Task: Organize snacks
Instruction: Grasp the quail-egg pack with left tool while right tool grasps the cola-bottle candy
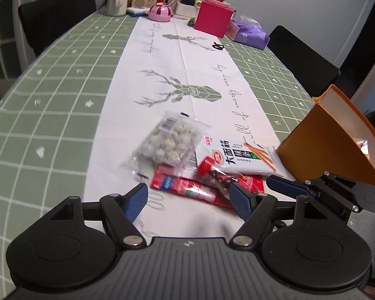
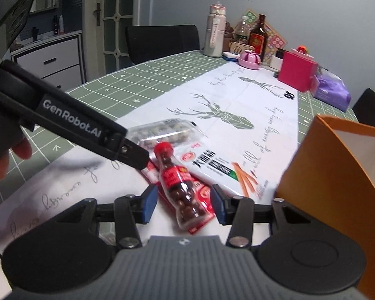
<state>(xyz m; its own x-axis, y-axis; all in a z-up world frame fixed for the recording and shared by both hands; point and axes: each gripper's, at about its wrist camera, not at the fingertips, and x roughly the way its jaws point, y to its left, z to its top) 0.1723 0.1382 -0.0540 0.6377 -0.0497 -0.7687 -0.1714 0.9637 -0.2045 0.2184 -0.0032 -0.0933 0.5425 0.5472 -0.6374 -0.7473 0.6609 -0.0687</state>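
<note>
1. The right gripper [image 2: 183, 206] straddles the little red-capped bottle [image 2: 178, 185] near the table's near edge, jaws apart, not pressing.
2. The left gripper [image 1: 191, 201] hangs wide open, empty.
3. Next, I'd guess: close, then lift into the orange box [image 2: 337, 175] alongside.

On the white deer-print runner [image 1: 187, 57], the left gripper [image 1: 191, 197] stands wide open before a heap of snacks: a clear pack of pale balls [image 1: 170, 140], a white packet [image 1: 242, 160], red packets [image 1: 187, 187] and a red-capped bottle [image 1: 212, 170], beside an orange box [image 1: 320, 140].
</note>
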